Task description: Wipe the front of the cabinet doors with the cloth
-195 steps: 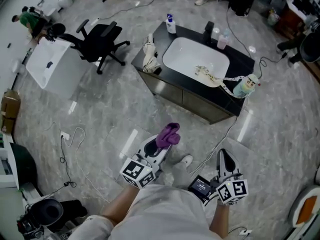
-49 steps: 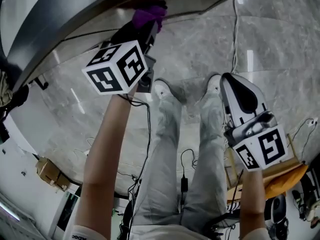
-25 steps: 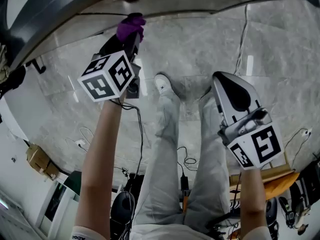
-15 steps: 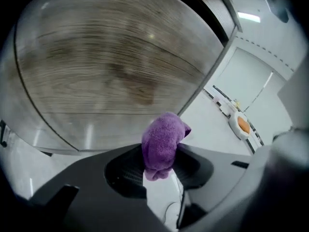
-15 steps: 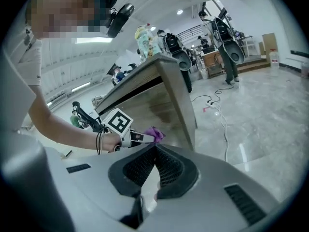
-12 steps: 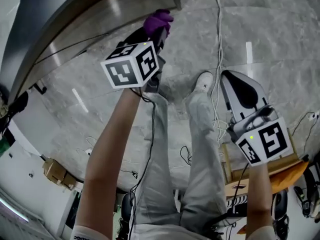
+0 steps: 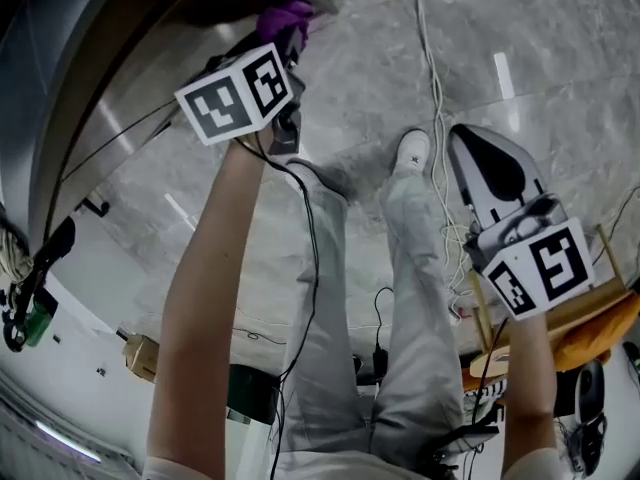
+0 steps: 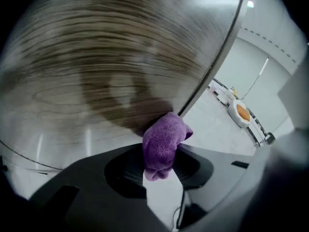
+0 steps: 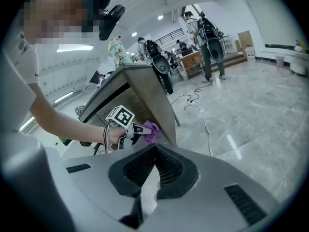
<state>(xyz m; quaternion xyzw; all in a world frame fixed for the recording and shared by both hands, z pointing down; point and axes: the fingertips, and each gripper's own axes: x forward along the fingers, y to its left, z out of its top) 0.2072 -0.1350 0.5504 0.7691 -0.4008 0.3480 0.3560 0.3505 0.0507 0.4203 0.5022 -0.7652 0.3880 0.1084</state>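
A purple cloth (image 7: 285, 16) is pressed against the brushed grey cabinet door (image 7: 120, 98) at the top left of the head view. My left gripper (image 7: 290, 36) is shut on it, its marker cube just below. In the left gripper view the cloth (image 8: 164, 139) bulges out from between the jaws and touches the door (image 8: 111, 57) near its right edge. The right gripper view shows the cloth (image 9: 151, 128) at the cabinet's (image 9: 145, 95) front corner. My right gripper (image 7: 476, 140) hangs apart at the right, over the floor, shut and empty (image 9: 154, 151).
The person's legs and white shoes (image 7: 411, 151) stand between the grippers. A white cable (image 7: 428, 48) runs over the marble floor. An orange item (image 7: 590, 333) lies at the right edge. A bottle (image 9: 116, 50) stands on the cabinet top; speakers on stands (image 9: 210, 37) are behind.
The left gripper has slid the cloth up and left along the door since half a second ago. The right gripper has stayed in about the same place.
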